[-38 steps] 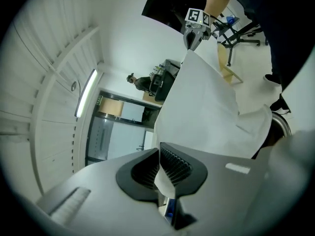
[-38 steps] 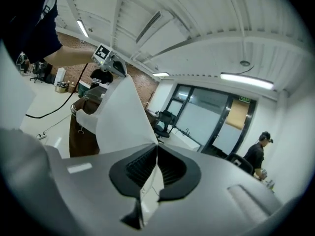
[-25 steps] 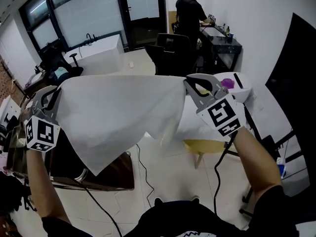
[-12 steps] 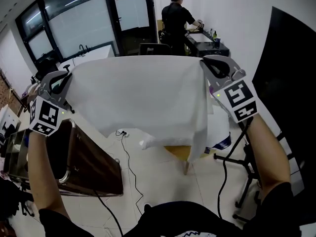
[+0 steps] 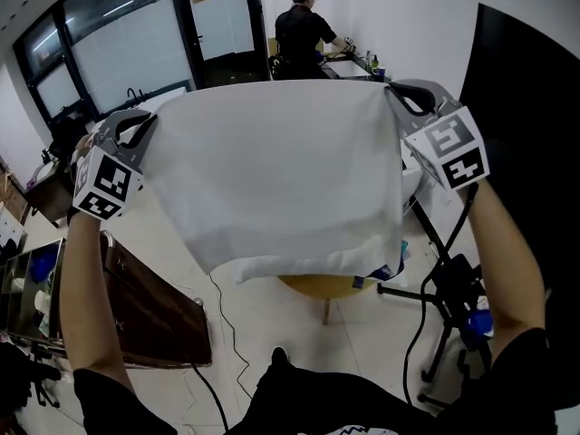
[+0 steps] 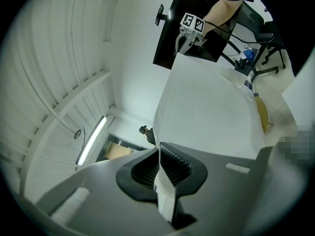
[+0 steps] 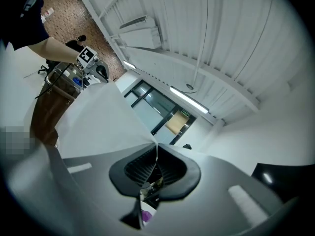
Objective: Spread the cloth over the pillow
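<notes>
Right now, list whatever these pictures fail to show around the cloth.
- The pillow: in the head view the stretched cloth covers everything below it; only a yellow rim shows under its hem.
- Blue-printed item: head view, mostly behind the cloth's lower right corner; unidentifiable.
- Person at the far counter: head view, too small to tell what they do.
- Gripper views: the cloth blocks what lies under it there too.

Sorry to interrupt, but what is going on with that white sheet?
A person holds a white cloth up in the air, stretched between two handheld grippers. The left gripper is shut on one top corner, the right gripper on the other. The cloth hangs freely, not yet laid over anything.
</notes>
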Action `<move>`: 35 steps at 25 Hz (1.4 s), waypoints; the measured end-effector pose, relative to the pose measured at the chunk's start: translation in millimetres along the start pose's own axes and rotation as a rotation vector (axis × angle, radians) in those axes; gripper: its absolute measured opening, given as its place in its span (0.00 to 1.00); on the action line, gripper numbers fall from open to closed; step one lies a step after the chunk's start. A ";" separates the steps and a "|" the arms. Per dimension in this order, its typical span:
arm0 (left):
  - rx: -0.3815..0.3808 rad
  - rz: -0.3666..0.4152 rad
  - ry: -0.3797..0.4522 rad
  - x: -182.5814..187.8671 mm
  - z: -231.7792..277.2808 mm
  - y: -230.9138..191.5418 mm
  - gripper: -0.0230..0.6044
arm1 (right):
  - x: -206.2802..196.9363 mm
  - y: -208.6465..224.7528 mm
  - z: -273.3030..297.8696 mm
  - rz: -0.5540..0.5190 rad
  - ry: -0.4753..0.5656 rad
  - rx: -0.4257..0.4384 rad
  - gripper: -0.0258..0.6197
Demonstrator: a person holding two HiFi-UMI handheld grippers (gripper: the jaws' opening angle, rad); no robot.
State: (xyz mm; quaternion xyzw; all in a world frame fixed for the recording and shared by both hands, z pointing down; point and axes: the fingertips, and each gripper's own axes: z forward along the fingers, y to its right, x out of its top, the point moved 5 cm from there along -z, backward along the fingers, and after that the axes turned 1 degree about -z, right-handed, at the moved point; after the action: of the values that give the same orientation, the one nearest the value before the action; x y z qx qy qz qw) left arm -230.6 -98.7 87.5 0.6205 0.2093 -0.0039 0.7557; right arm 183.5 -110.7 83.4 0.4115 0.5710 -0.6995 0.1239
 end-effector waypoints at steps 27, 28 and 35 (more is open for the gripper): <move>0.013 0.016 0.241 -65.7 261.1 -28.3 0.04 | -87.7 80.8 206.3 -0.082 -0.161 -0.216 0.07; 0.007 0.013 0.231 -69.3 273.4 -25.9 0.04 | -93.1 81.6 214.9 -0.082 -0.170 -0.210 0.07; -0.090 -0.047 0.162 -98.4 336.5 22.2 0.04 | -141.1 64.7 260.6 -0.035 -0.196 -0.136 0.07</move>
State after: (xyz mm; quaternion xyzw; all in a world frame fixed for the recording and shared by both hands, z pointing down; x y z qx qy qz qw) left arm -209.7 -434.8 187.8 0.5790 0.2845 0.0380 0.7631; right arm 200.9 -407.8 141.9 0.3220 0.6094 -0.6979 0.1945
